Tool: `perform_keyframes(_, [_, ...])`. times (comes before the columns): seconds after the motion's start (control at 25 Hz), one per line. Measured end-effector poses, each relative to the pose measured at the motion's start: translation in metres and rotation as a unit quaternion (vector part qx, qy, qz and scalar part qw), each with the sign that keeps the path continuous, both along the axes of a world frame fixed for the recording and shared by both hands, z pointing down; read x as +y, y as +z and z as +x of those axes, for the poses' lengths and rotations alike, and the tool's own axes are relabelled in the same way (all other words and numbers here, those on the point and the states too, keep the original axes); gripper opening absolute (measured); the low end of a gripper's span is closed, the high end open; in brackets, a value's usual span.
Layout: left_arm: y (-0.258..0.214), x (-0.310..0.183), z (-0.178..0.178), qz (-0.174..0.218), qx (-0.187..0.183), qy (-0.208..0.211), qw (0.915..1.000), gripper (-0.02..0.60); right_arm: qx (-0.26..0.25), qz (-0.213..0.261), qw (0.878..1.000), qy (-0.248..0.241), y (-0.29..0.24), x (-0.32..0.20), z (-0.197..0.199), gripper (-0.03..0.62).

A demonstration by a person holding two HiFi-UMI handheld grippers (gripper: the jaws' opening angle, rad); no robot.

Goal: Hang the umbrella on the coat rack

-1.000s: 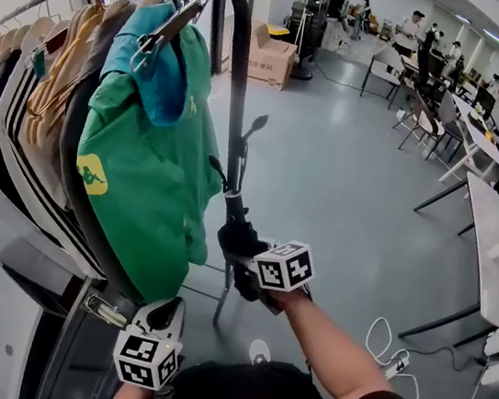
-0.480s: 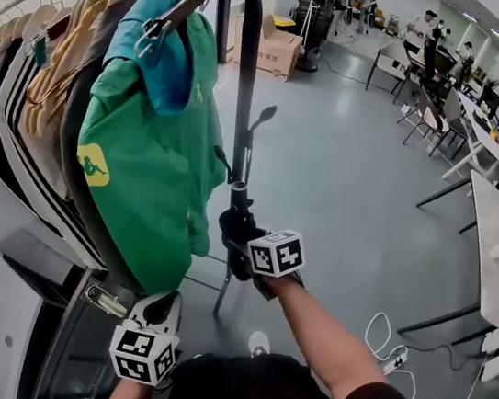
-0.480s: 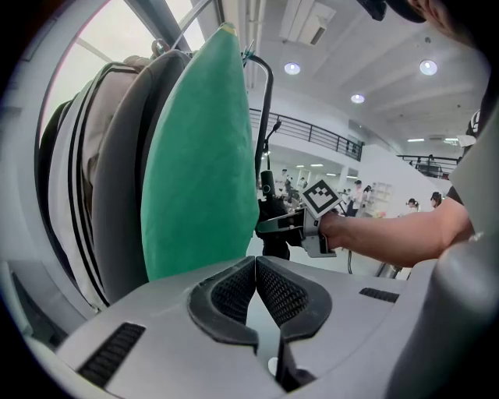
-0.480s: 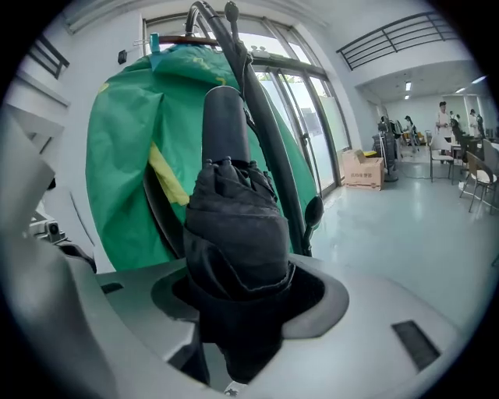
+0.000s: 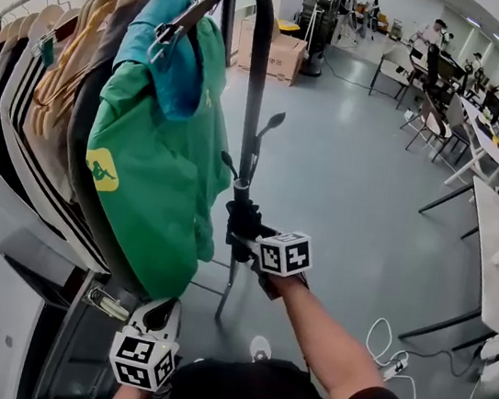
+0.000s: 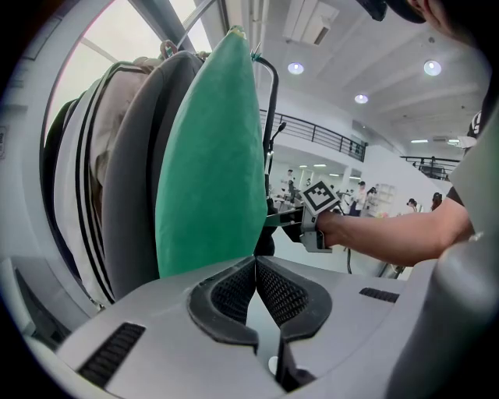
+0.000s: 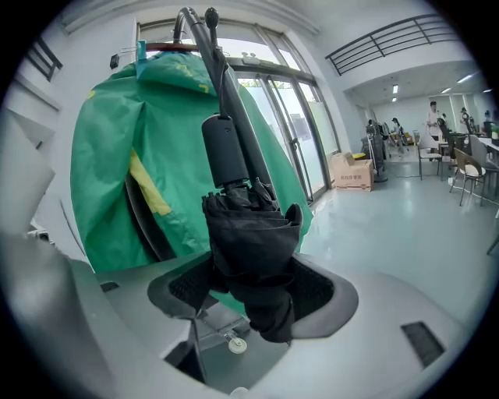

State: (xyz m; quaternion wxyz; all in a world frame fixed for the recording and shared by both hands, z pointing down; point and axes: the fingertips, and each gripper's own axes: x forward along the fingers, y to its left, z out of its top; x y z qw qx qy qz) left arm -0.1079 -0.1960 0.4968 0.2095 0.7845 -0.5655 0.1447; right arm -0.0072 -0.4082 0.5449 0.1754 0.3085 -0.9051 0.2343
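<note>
A folded black umbrella [image 5: 242, 225] stands upright beside the coat rack's black end pole [image 5: 257, 74], its slim end [image 5: 270, 121] pointing up, well below the top bar. My right gripper [image 5: 247, 245] is shut on the umbrella's bundled cloth [image 7: 249, 241]. Its jaws have just been opening wider, with the cloth still filling the gap between the pads [image 7: 313, 288]. My left gripper [image 5: 162, 316] hangs low by the rack's foot, shut and empty [image 6: 256, 265]. A green shirt [image 5: 150, 179] hangs nearest the umbrella.
Several hangers with clothes [image 5: 52, 90] fill the rail. A white unit [image 5: 3, 324] stands at the lower left. A cardboard box [image 5: 276, 54] sits behind the rack. Tables [image 5: 494, 240], chairs and people are at the right and back. A cable [image 5: 393, 359] lies on the floor.
My right gripper has shifted a little with the umbrella, staying beside the rack's end pole. The left gripper has kept its place.
</note>
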Motion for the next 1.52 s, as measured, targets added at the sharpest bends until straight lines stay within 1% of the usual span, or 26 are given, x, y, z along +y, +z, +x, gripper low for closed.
perform_keyframes(0.32, [-0.002, -0.001, 0.004, 0.005, -0.001, 0.019, 0.9998, 0.015, -0.02, 0.016, 1.0, 0.012, -0.017, 0.014, 0.005, 0.264])
perform_keyframes(0.6, [-0.004, 0.001, 0.012, 0.008, 0.0, 0.054, 0.9985, 0.015, -0.026, 0.033, 0.998, 0.036, -0.031, 0.041, 0.022, 0.264])
perform_keyframes(0.72, [-0.007, -0.001, 0.014, 0.013, 0.0, 0.071, 0.9974, 0.015, -0.036, 0.048, 0.997, 0.047, -0.043, 0.057, 0.026, 0.259])
perform_keyframes(0.76, [-0.008, -0.001, 0.015, 0.014, 0.0, 0.077, 0.9969, 0.015, -0.042, 0.054, 0.996, 0.049, -0.049, 0.064, 0.027, 0.251])
perform_keyframes(0.84, [-0.01, -0.002, 0.018, 0.017, 0.0, 0.089, 0.9959, 0.015, -0.055, 0.066, 0.995, 0.051, -0.059, 0.082, 0.028, 0.208])
perform_keyframes(0.92, [-0.012, -0.001, 0.019, 0.019, 0.0, 0.1, 0.9948, 0.015, -0.069, 0.077, 0.993, 0.055, -0.069, 0.1, 0.031, 0.184])
perform_keyframes(1.0, [-0.013, 0.001, 0.019, 0.021, 0.001, 0.109, 0.9938, 0.015, -0.08, 0.093, 0.99, 0.063, -0.08, 0.119, 0.034, 0.131])
perform_keyframes(1.08, [-0.016, 0.003, 0.019, 0.025, 0.002, 0.118, 0.9927, 0.015, -0.079, 0.114, 0.988, 0.068, -0.089, 0.138, 0.036, 0.047])
perform_keyframes(1.12, [-0.017, 0.004, 0.019, 0.028, 0.003, 0.122, 0.9922, 0.015, -0.074, 0.123, 0.987, 0.067, -0.092, 0.148, 0.036, 0.029])
perform_keyframes(1.24, [-0.018, 0.008, 0.02, 0.032, 0.005, 0.132, 0.9908, 0.015, -0.053, 0.137, 0.988, 0.053, -0.091, 0.178, 0.03, 0.012])
perform_keyframes(1.44, [-0.019, 0.015, 0.022, 0.04, 0.007, 0.151, 0.9878, 0.015, -0.053, 0.119, 0.99, 0.058, -0.081, 0.212, 0.025, 0.011])
perform_keyframes(1.52, [-0.022, 0.017, 0.024, 0.046, 0.006, 0.16, 0.9861, 0.015, -0.043, 0.122, 0.99, 0.062, -0.079, 0.222, 0.025, 0.011])
